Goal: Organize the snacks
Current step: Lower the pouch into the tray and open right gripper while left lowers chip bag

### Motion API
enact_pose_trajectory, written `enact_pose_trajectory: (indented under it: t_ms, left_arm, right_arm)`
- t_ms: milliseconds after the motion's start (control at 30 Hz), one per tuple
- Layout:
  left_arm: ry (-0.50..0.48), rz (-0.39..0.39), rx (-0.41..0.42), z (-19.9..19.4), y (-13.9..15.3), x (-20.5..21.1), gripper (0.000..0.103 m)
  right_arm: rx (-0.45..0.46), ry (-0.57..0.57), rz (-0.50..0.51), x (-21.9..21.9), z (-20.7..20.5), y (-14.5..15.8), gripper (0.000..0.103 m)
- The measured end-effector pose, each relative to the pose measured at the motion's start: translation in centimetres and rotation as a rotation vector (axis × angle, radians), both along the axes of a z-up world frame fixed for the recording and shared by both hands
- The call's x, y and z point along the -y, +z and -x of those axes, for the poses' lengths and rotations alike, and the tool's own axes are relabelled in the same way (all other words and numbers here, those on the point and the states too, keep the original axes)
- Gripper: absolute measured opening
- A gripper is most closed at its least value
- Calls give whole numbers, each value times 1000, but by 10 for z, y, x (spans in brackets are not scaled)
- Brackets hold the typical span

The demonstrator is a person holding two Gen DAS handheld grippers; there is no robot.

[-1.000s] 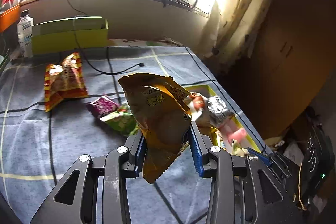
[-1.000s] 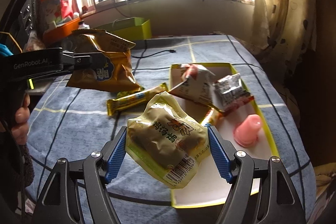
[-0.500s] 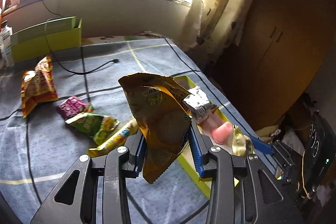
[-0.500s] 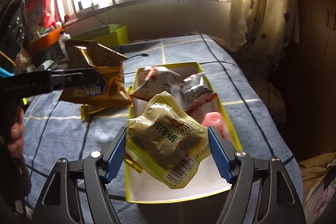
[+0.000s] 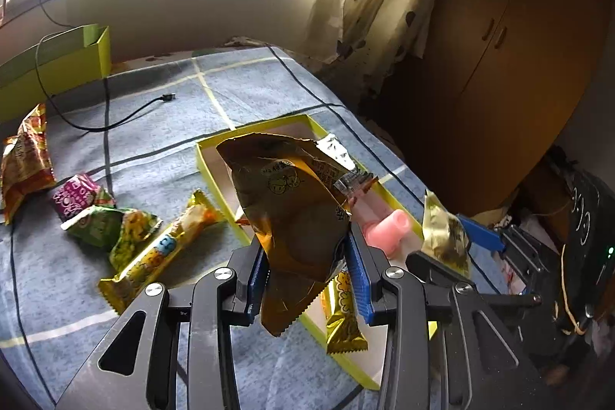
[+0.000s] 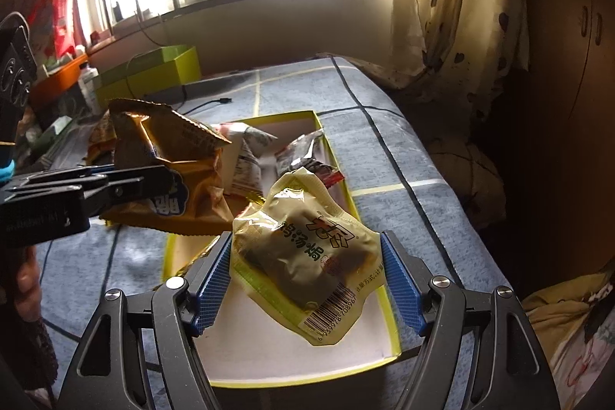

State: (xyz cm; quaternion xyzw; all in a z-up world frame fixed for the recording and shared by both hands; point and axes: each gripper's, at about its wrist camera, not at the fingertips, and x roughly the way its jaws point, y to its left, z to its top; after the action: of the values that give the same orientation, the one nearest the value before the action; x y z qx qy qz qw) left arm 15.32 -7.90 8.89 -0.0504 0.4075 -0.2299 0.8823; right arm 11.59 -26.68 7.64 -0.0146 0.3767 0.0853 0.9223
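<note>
Orange chip bag clamped in left tongs; pale pouch clamped in right tongs.

Both tools are showing black, angular frames with triangular cut-outs. The left gripper and right gripper are wearing ribbed blue pads and silver round screws. Bare skin is showing beside the left tool's handle.
</note>
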Motion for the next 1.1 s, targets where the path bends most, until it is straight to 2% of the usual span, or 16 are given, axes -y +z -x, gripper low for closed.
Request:
enact_pose_trajectory:
  t_ms: [167,600,1100]
  left_arm:
    - [-2,-6,-19,-4,-9,6,39]
    - [-26,4,-47,-17,-21,19,39]
    - [-76,2,-85,-21,-24,20,40]
  right_arm:
    - [-16,23,18,-3,-10,-8,74]
    - [-23,75,138,-10,-27,-23,74]
    - [-12,142,143,-19,-30,-23,75]
